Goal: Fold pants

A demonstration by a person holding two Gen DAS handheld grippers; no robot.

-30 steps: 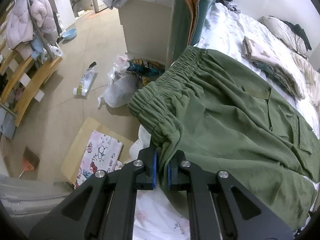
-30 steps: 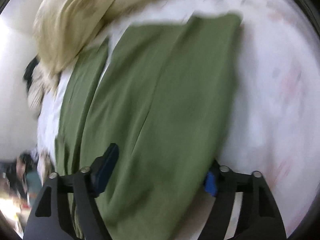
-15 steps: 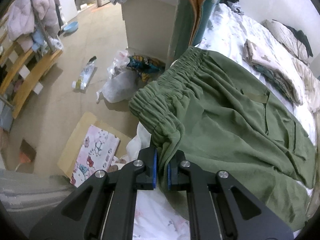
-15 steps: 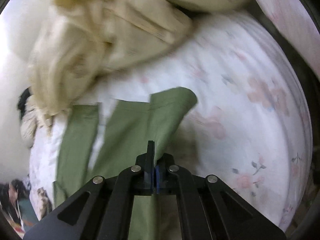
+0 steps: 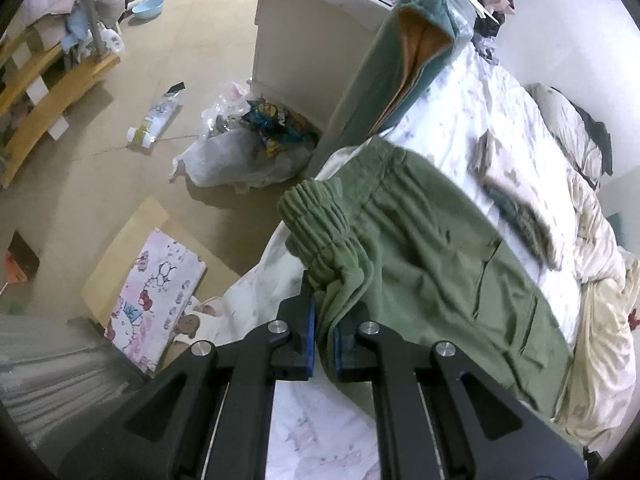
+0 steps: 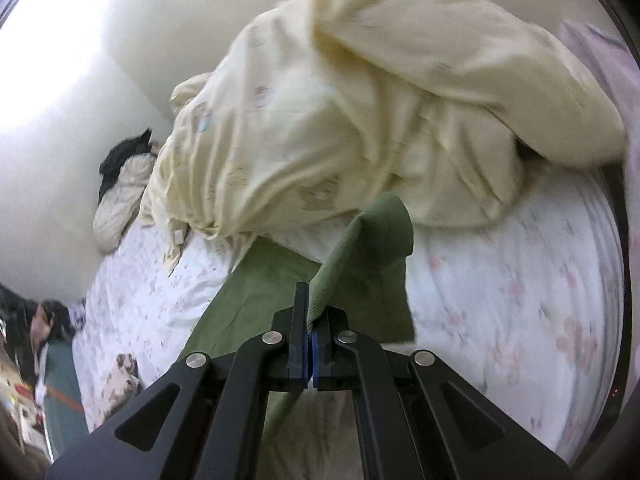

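Green pants (image 5: pixel 432 264) lie across a bed with a white floral sheet (image 5: pixel 492 104). My left gripper (image 5: pixel 324 340) is shut on the elastic waistband (image 5: pixel 320 220) at the bed's near edge, and the band is bunched and lifted. In the right wrist view my right gripper (image 6: pixel 311 320) is shut on the hem of a pant leg (image 6: pixel 372 240), which is raised off the sheet and folded over. The rest of that leg (image 6: pixel 256 288) trails down to the left.
A cream duvet (image 6: pixel 360 120) is heaped just beyond the lifted hem. Folded clothes (image 5: pixel 516 196) lie on the bed beside the pants. A white cabinet (image 5: pixel 316 40), a draped teal cloth (image 5: pixel 384 80), a trash bag (image 5: pixel 240 156) and a cardboard box (image 5: pixel 156 280) stand by the bedside.
My right gripper closed on the pant leg hem and lifted it toward the duvet. My left gripper pulled the waistband up and inward, bunching it.
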